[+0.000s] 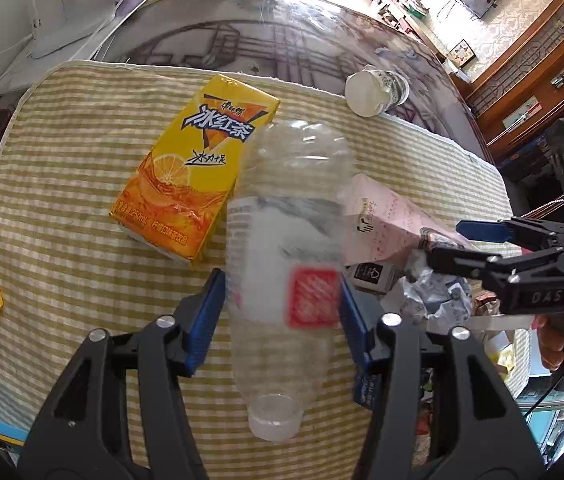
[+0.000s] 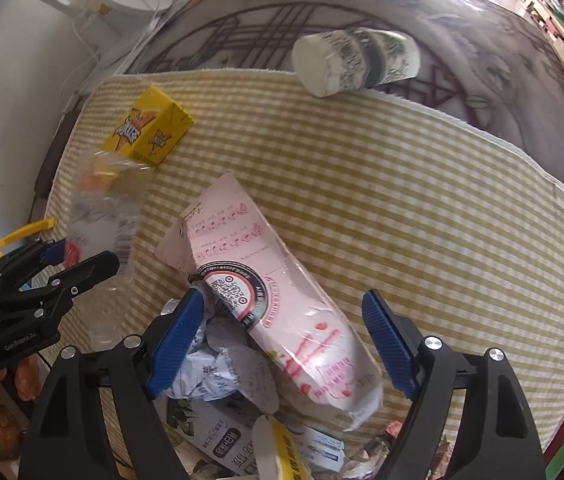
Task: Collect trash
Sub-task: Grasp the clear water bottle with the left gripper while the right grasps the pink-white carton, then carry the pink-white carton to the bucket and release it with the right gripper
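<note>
On the striped mat [image 1: 62, 184], leftmost lies the yellow iced-tea carton [image 1: 190, 168]; beside it your left gripper [image 1: 282, 312] pinches the clear plastic bottle [image 1: 286, 248], cap toward the camera. Farther right, your right gripper [image 2: 286, 340] hangs spread over the pink carton [image 2: 282, 300]. The thin, slick bottle could buckle and slip out.

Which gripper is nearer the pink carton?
Right. The right gripper hangs directly over the pink carton, jaws open on either side of it. The left gripper is off to the carton's left, shut on the bottle.
</note>
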Action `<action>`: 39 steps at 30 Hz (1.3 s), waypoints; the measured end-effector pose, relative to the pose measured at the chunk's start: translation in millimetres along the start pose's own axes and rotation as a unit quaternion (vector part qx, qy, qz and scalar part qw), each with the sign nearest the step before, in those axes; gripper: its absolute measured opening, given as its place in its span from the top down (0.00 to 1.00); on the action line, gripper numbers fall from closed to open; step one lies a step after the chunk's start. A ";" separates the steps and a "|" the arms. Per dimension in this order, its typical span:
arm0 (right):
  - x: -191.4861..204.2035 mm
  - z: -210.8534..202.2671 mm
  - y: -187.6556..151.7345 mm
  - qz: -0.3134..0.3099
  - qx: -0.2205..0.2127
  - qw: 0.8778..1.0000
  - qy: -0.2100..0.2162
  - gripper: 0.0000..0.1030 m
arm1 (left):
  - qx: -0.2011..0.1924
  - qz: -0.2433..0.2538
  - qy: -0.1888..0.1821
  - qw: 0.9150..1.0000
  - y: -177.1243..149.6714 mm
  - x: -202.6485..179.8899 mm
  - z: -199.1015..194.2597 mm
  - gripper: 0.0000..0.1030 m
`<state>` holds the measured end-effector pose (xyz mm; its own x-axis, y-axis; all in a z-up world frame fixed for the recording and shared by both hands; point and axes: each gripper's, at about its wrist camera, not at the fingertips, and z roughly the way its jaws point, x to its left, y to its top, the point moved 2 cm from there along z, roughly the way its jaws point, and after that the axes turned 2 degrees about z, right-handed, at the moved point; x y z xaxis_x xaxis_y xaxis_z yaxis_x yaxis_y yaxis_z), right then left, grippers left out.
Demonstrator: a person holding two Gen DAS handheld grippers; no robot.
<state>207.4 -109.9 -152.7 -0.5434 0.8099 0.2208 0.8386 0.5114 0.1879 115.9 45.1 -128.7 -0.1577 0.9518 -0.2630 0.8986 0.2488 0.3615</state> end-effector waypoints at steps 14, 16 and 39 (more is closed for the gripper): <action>7.3 -15.6 -3.5 -0.016 -0.044 0.998 -0.036 0.61 | -0.003 0.003 0.015 1.000 14.2 -6.8 16.5 0.57; 2.0 -28.6 -6.6 -0.004 -0.067 0.997 -0.035 0.62 | -0.013 0.005 0.016 1.000 13.4 -8.6 11.5 0.57; -17.8 -183.7 -88.2 0.090 -0.331 0.938 -0.042 0.62 | -0.110 0.056 0.001 0.992 7.4 -110.4 -66.5 0.57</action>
<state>135.9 -222.2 2.6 -0.3668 0.8999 0.2358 0.6939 0.0959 0.7136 112.8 -46.3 -37.5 -0.0623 0.9759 -0.2089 0.7993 0.1741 0.5751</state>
